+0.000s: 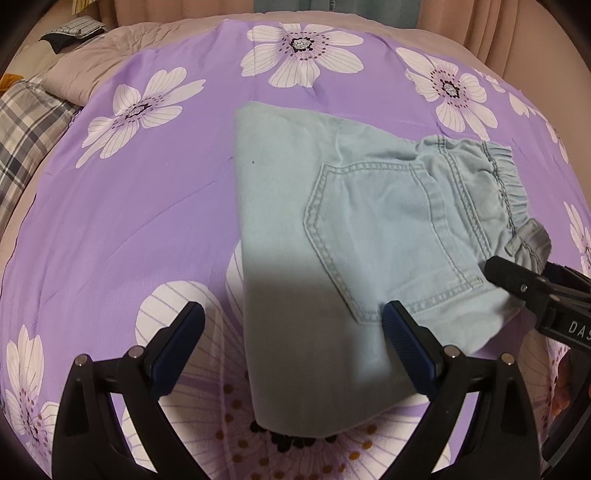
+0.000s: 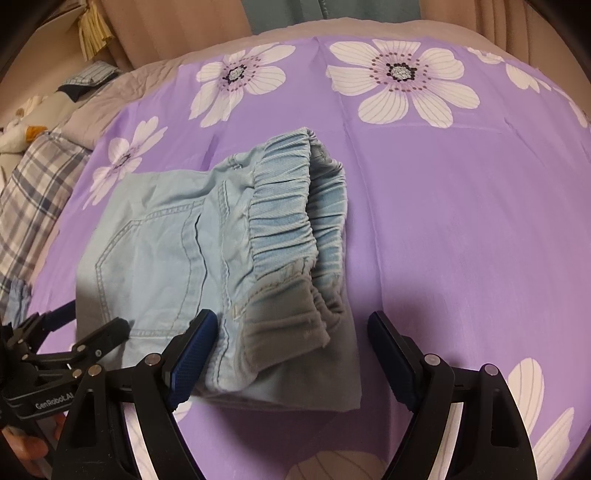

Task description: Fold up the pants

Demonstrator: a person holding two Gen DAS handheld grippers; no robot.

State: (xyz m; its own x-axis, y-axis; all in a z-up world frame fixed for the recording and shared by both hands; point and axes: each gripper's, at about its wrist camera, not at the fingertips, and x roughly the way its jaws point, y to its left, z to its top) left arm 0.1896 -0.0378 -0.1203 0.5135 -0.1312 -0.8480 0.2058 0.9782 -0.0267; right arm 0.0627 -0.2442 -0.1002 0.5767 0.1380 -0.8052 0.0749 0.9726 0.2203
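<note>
Light blue denim pants (image 1: pixel 332 229) lie folded in a compact stack on a purple floral bedsheet (image 1: pixel 147 192). The back pocket faces up and the elastic waistband (image 2: pixel 295 221) points right. My left gripper (image 1: pixel 293 328) is open, its fingers straddling the near left corner of the pants, holding nothing. My right gripper (image 2: pixel 293 332) is open over the near waistband end, holding nothing. The right gripper also shows at the right edge of the left wrist view (image 1: pixel 517 284). The left gripper also shows at the left edge of the right wrist view (image 2: pixel 88 332).
A plaid pillow (image 1: pixel 26 140) and grey blanket (image 1: pixel 85 70) lie at the left of the bed. Folded clothes (image 2: pixel 92 77) sit at the far left corner. Curtains (image 2: pixel 295 14) hang behind the bed.
</note>
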